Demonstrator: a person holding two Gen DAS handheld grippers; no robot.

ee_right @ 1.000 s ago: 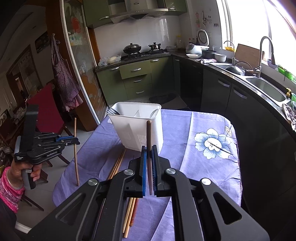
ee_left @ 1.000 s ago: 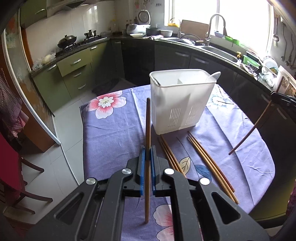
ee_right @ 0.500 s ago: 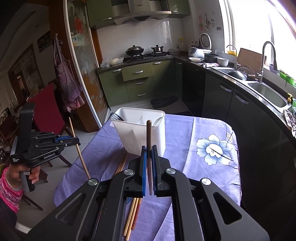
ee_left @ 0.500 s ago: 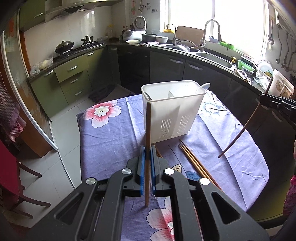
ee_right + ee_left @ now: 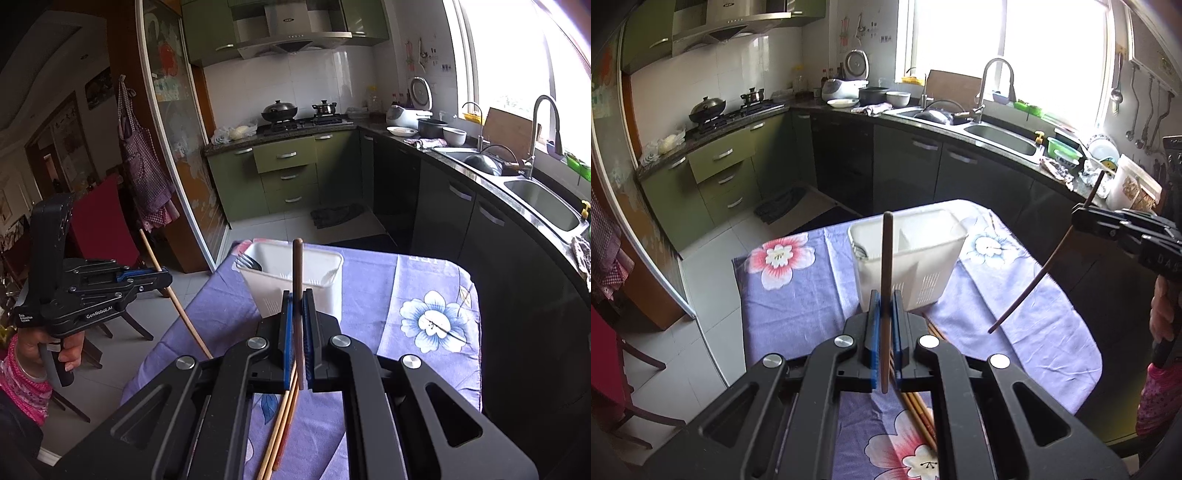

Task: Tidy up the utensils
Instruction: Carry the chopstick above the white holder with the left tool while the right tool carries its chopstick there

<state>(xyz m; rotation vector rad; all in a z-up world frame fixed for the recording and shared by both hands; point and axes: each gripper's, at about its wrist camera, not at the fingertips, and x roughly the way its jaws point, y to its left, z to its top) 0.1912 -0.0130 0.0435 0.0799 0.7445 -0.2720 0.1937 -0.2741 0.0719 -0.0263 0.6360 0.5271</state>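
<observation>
Blue-padded left claw (image 5: 882, 325), lower centre of the left wrist view: clamped tight on one brown chopstick (image 5: 885, 295), held near upright, its upper end overlapping the white utensil caddy (image 5: 938, 273) behind. Right claw (image 5: 298, 325), lower centre of the right wrist view: likewise pinched on a darker chopstick (image 5: 297, 295), also near upright; seen from the left wrist view at right edge, that stick slants down toward the cloth. Caddy: white plastic, slotted, divided into compartments, forks (image 5: 246, 261) already in one end; stands mid-frame on the table under a purple floral cloth (image 5: 798, 295). Loose chopsticks (image 5: 919, 413) lie on the cloth just below the claws. Step in hand, by judgement: both sticks lifted clear, carrying to the caddy. Next move calls for bringing each stick over an open compartment, tipping it nearer vertical, lowering, then releasing; remaining sticks await.
</observation>
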